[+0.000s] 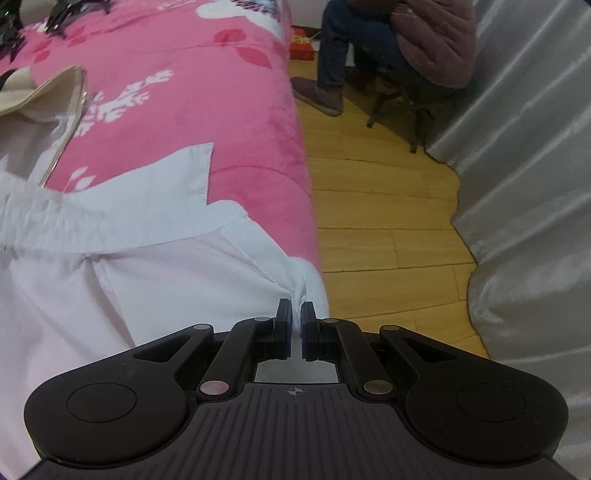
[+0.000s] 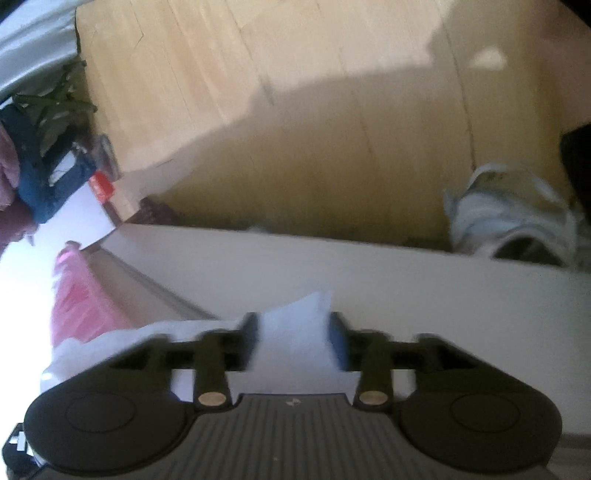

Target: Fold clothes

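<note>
A white shirt (image 1: 166,280) with its collar (image 1: 147,206) lies spread on a pink flowered blanket (image 1: 184,110). My left gripper (image 1: 296,314) is shut on a bunched edge of the shirt, right at the side of the bed. In the blurred right wrist view, a peak of white cloth (image 2: 295,347) stands up between the fingers of my right gripper (image 2: 293,319). Its jaws stand well apart and do not clamp the cloth. This gripper hangs over a pale flat bed edge (image 2: 406,295).
Beside the bed are a wooden floor (image 1: 369,221) and a grey curtain (image 1: 524,184). A person sits on a stool (image 1: 424,48) at the far end. A beige garment (image 1: 44,92) and black clips (image 1: 62,14) lie further up the blanket. A white shoe (image 2: 509,210) rests on the floor.
</note>
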Available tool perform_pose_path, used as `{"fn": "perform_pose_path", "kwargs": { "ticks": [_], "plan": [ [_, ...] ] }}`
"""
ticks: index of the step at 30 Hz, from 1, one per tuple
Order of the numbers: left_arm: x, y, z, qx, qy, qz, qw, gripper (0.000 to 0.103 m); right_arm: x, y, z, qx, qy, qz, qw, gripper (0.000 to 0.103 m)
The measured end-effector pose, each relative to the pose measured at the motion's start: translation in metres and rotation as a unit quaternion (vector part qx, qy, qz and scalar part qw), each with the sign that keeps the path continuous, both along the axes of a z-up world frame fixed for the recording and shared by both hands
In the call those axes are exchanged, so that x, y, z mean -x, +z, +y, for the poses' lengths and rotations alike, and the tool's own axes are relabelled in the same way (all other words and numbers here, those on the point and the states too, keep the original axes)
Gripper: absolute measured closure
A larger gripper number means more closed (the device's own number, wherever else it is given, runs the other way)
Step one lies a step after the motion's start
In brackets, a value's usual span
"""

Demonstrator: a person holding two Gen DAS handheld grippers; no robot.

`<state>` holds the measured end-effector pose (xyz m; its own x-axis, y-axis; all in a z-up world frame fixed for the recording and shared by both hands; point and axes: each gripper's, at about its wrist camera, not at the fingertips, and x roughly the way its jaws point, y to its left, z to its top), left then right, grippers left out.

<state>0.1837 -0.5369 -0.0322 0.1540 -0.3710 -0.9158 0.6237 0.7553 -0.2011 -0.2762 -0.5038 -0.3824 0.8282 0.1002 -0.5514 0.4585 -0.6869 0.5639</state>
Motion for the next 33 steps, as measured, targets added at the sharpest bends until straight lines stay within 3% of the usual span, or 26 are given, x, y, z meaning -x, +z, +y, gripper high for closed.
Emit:
{"fn": "perform_pose_path", "kwargs": {
  "ticks": [8, 14, 15, 16, 17, 20, 26, 33],
  "plan": [
    [0.000, -0.015, -0.007, 0.008, 0.005, 0.009, 0.9999, 0.099, -0.016, -0.023, 0.006, -0.023, 0.015, -0.002, 1.000, 0.051],
    [-0.002, -0.027, -0.004, 0.014, 0.014, 0.020, 0.9996, 0.099, -0.015, -0.038, 0.019, -0.065, -0.013, -0.006, 0.998, 0.051],
    [-0.002, -0.027, -0.003, 0.016, 0.013, 0.020, 0.9996, 0.099, -0.016, -0.038, 0.020, -0.067, -0.014, -0.006, 0.998, 0.069],
    [-0.002, -0.026, -0.003, 0.016, 0.012, 0.019, 0.9996, 0.099, -0.018, -0.037, 0.020, -0.065, -0.011, -0.007, 0.998, 0.097],
    [-0.002, -0.026, -0.003, 0.015, 0.012, 0.019, 0.9996, 0.099, -0.020, -0.034, 0.019, -0.057, -0.007, -0.007, 0.998, 0.102],
    [-0.001, -0.022, -0.001, 0.016, 0.009, 0.016, 0.9997, 0.099, -0.019, -0.018, 0.009, -0.009, 0.000, 0.023, 1.000, 0.102],
    [0.001, -0.003, 0.013, 0.029, 0.004, 0.013, 0.9995, 0.099, 0.012, 0.021, -0.008, 0.064, -0.054, 0.055, 0.995, 0.103],
    [0.002, 0.050, 0.050, 0.077, -0.013, 0.009, 0.9969, 0.100, 0.049, 0.113, -0.026, 0.203, -0.085, 0.046, 0.974, 0.103]
  ]
}}
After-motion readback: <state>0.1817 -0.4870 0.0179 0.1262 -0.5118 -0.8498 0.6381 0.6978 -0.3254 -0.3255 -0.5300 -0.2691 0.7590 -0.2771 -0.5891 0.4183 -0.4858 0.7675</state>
